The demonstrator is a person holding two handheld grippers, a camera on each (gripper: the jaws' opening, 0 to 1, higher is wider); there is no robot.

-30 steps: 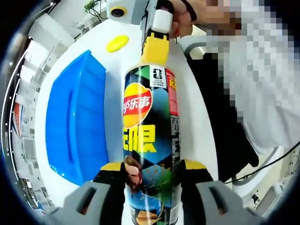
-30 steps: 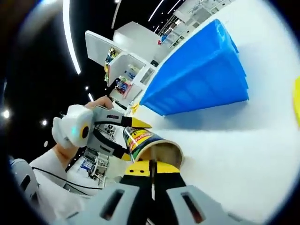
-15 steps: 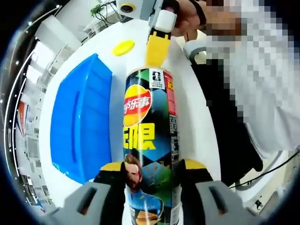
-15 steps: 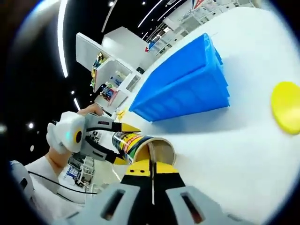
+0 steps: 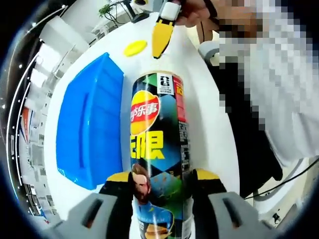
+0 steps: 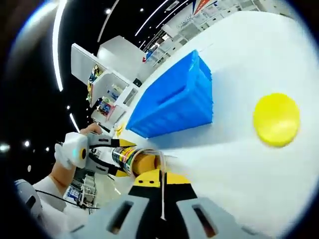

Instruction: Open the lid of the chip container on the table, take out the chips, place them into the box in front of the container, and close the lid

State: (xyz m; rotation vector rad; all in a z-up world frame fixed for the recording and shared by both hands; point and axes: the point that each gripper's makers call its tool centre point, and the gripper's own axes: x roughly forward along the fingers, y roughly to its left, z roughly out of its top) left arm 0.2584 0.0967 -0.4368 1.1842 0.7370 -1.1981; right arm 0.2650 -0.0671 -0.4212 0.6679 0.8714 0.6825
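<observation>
White tabletop (image 5: pixel 209 124) spreads under both my views, with shelving and ceiling lights dim behind it in the right gripper view. Going left to right in the left gripper view, I see the blue plastic box (image 5: pixel 87 134) lying on the tabletop, then the tall cylindrical chip container (image 5: pixel 158 159) with its yellow-and-red logo, then a person's dark trousers and light sleeve off the tabletop edge. My left gripper (image 5: pixel 159 186) is clenched on the chip container near its base, one yellow-tipped jaw on each side. Beyond the container's far end lies the round yellow plastic lid (image 5: pixel 135 48), and just right of the lid my right gripper (image 5: pixel 160 45) points its yellow tips toward the container's mouth.

In the right gripper view, the left gripper (image 6: pixel 117 158) holds the container (image 6: pixel 133 160) at the left, its open mouth facing my right gripper (image 6: pixel 161 185), whose jaws are pressed together on a thin pale piece I cannot identify. The box (image 6: pixel 172 102) sits further right, and the lid (image 6: pixel 276 119) lies flat, well apart from it.
</observation>
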